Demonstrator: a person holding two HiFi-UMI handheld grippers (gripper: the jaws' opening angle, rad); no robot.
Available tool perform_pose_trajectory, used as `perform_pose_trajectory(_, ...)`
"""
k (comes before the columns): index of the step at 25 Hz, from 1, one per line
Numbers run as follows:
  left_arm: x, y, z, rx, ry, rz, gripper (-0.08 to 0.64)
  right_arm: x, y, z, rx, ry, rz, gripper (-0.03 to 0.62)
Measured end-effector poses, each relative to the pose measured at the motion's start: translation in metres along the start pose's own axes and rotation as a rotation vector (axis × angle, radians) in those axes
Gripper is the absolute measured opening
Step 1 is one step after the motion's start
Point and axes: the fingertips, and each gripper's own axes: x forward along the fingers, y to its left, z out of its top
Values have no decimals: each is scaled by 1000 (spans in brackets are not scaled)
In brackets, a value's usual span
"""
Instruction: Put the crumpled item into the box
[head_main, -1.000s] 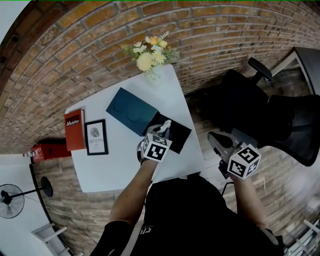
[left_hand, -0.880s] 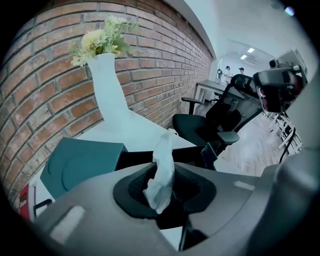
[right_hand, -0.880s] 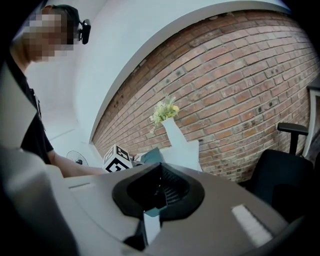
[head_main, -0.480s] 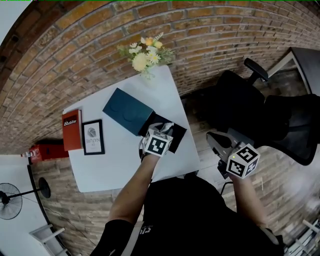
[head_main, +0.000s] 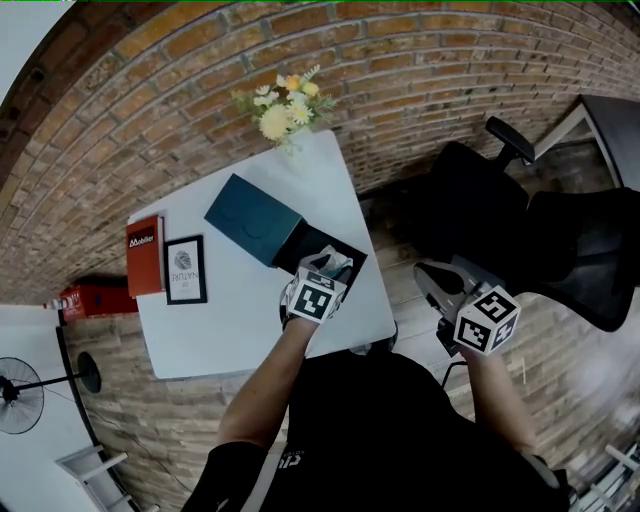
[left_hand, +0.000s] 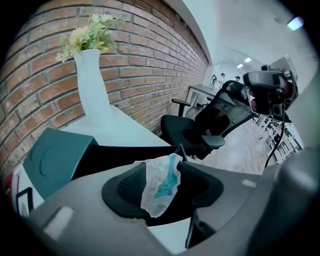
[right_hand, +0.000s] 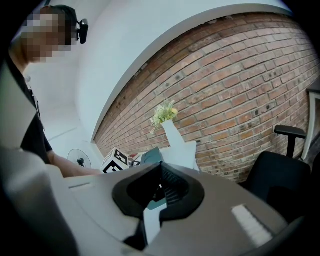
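Near the person and off the right of the surface (head_main: 240, 320), the right gripper (right_hand: 160, 170) hangs with its fingers together, empty. Farther in, the left gripper (head_main: 322, 275) has just been opening its fingers wide. The crumpled item (left_hand: 160, 185) hangs loosely between them, over the open box (left_hand: 120, 152). It looks light, soft and clingy, best pinched at its bunched middle.

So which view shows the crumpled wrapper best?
The left gripper view: the crumpled wrapper sits mid-frame between the left tongs, which have just been opening, over the black box. The head view shows the crumpled wrapper only as a small pale scrap. The right gripper view does not show it.
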Motion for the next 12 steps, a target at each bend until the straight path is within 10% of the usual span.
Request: perform_pose_trajectory(12, -20, -21, -1, -37, -45, 37, 210, -20, 8, 0, -46, 1, 51, 0)
